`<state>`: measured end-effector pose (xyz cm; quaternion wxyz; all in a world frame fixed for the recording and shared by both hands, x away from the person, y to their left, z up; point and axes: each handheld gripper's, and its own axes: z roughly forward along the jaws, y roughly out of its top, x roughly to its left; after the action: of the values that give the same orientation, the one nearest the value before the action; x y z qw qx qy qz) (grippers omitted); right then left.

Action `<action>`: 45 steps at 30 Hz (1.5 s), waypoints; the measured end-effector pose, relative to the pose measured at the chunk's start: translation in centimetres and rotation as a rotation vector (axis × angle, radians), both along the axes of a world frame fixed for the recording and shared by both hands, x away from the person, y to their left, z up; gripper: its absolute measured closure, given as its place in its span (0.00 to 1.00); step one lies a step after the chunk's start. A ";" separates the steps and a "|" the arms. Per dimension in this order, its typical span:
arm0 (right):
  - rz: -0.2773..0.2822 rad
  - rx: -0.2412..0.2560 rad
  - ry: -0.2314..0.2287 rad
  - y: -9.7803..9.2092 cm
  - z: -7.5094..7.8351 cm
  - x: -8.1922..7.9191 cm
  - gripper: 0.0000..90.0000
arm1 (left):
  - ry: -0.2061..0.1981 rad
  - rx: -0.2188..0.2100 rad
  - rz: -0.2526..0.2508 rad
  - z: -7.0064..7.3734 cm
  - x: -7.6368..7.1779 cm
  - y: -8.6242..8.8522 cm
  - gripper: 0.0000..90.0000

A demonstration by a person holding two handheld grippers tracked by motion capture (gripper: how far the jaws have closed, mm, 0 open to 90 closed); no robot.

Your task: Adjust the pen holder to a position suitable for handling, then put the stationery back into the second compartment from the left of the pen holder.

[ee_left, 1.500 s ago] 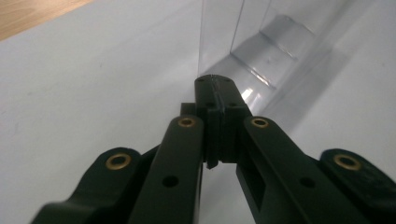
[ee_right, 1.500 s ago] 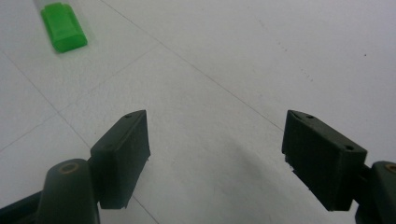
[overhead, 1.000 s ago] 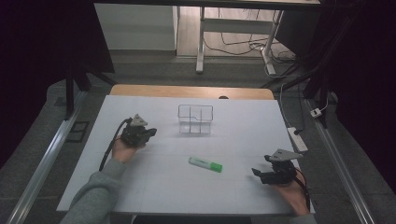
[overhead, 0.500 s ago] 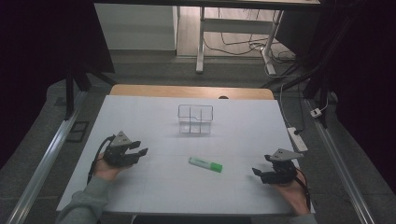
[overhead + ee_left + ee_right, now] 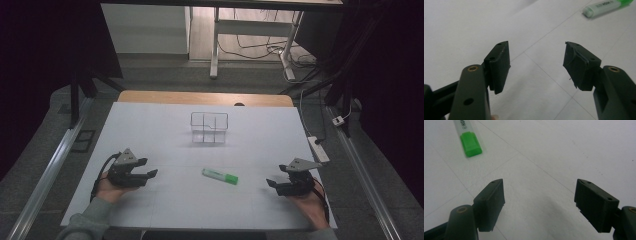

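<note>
Green highlighter (image 5: 220,176) lying flat on white table (image 5: 160,130), pale translucent barrel, bright green cap toward right gripper (image 5: 276,184). Left gripper (image 5: 148,168) sitting near left edge, jaws spread, gripping nothing. Right gripper likewise released. Clear divided box (image 5: 209,127) standing behind highlighter.

Lab space, white-covered table (image 5: 150,125), floor cables (image 5: 260,50), metal rails (image 5: 45,175)
</note>
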<state>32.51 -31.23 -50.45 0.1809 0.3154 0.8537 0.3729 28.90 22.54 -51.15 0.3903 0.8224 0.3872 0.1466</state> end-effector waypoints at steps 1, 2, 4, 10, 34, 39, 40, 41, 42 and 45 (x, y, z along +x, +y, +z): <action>0.000 -0.003 0.002 0.1 0.0 0.0 0.26 | 0.000 0.001 0.002 0.0 0.0 0.0 0.41; 0.003 -0.007 0.003 0.2 0.0 0.0 0.26 | 0.001 0.001 0.006 0.0 0.0 0.0 0.41; 0.008 -0.011 0.001 0.3 0.0 -0.1 0.26 | 0.004 0.002 0.014 0.0 0.1 0.0 0.41; 0.023 0.007 -0.017 1.0 0.9 0.0 0.27 | 0.007 0.022 0.010 0.1 0.0 -0.5 0.39; 0.168 -0.013 0.079 6.3 3.3 1.8 0.29 | 0.019 0.043 -0.013 0.1 0.0 -1.0 0.38; 0.199 -0.030 0.091 7.3 3.6 2.0 0.29 | 0.020 0.046 -0.015 0.1 -0.1 -1.1 0.38; 0.207 -0.029 0.093 7.6 3.6 2.0 0.29 | 0.020 0.048 -0.014 0.1 -0.1 -1.1 0.38; 0.217 -0.033 0.095 7.9 3.7 2.1 0.29 | 0.020 0.048 -0.014 0.1 -0.1 -1.1 0.38; 0.225 -0.039 0.099 8.1 3.8 2.1 0.30 | 0.020 0.048 -0.015 0.1 -0.1 -1.1 0.38; 0.256 -0.052 0.107 9.0 4.2 2.1 0.30 | 0.020 0.048 -0.014 0.0 0.0 -1.1 0.38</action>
<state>34.64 -22.19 -46.20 0.0943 0.2184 0.9048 0.3532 28.86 21.44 -51.10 0.3677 0.8355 0.3817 0.1450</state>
